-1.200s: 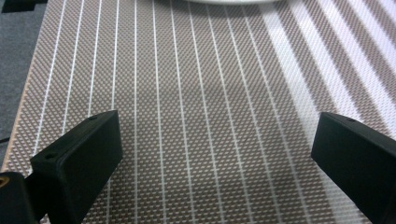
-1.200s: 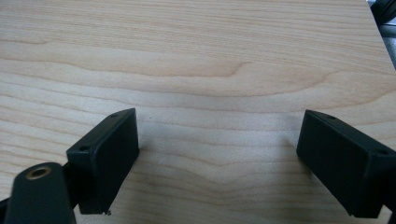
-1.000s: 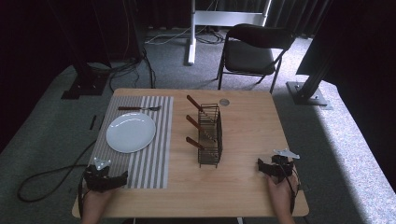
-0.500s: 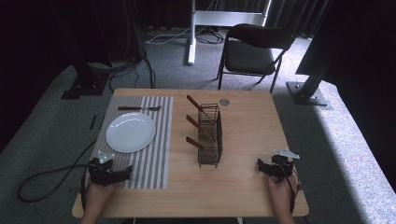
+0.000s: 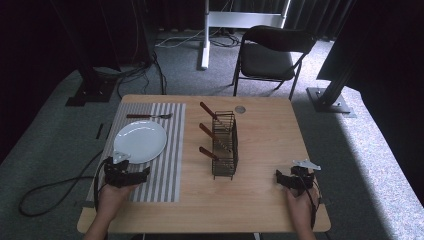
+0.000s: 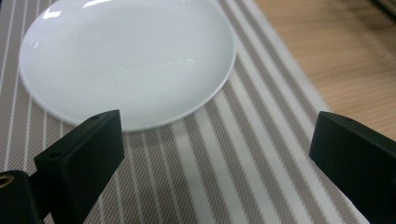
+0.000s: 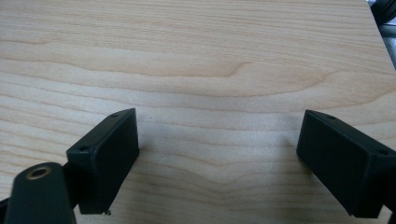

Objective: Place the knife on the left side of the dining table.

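High view: a wooden worktop [image 5: 270, 150] carries a striped placemat [image 5: 162, 165] on its left side, with a white plate [image 5: 140, 141] on it and a fork [image 5: 148, 116] lying beyond the plate. A wire rack [image 5: 224, 145] stands mid-worktop with three brown-handled utensils [image 5: 207, 131] sticking out to its left. The left gripper [image 5: 145, 173] rests on the mat just below the plate; the right gripper [image 5: 278, 177] sits on bare wood near the front right corner.

Left gripper view: the left gripper [image 6: 215, 140] is spread wide over the stripes, grasping nothing, the plate [image 6: 126, 56] just ahead.

Right gripper view: the right gripper [image 7: 217, 144] is likewise spread apart over bare wood, empty.
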The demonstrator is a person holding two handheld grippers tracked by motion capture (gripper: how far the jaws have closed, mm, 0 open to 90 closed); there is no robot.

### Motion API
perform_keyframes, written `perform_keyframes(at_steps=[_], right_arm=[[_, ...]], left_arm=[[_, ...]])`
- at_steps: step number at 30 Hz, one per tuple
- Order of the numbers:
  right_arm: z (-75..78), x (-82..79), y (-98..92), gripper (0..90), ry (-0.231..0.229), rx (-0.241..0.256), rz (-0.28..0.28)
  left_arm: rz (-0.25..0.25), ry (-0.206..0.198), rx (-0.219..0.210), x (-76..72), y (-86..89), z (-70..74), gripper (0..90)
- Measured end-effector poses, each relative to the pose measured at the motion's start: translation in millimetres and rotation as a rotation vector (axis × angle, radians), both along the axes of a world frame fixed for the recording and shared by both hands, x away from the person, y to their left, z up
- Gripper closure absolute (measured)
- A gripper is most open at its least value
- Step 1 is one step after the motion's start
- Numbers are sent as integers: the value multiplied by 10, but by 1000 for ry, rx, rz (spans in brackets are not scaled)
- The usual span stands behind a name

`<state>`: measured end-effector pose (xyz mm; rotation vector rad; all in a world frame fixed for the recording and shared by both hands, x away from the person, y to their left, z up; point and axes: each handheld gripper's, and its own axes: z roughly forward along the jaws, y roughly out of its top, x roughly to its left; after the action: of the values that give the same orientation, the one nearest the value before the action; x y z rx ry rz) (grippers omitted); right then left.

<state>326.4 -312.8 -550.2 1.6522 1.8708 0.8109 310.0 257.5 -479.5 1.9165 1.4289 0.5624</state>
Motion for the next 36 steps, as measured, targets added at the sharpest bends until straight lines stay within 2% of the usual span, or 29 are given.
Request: perform_keyframes(at_steps=[2,8,14,18,22,26,32,35,36], right_arm=[[0,0,0,122,0,0,0],[-1,0,0,122,-1,0,0],[-1,0,0,122,-1,0,0],[-1,0,0,123,-1,0,0],[-1,0,0,122,-1,0,0],[-1,0,0,122,-1,0,0],[-1,0,0,122,-1,1,0],[-1,0,0,122,-1,1,0],[-1,0,0,122,-1,1,0]], left_arm=[[-16,-5,-14,42,-35,46,34],[-64,-41,-9,167,-151,218,35],[-95,-67,-28,306,-245,362,40],[-116,-84,-25,380,-319,440,40],[-159,-103,-37,454,-388,529,40],[-172,-117,-46,530,-447,592,40],[-211,-130,-92,657,-509,677,41],[-225,-126,-101,736,-546,688,40],[-224,-130,-92,753,-565,693,41]])
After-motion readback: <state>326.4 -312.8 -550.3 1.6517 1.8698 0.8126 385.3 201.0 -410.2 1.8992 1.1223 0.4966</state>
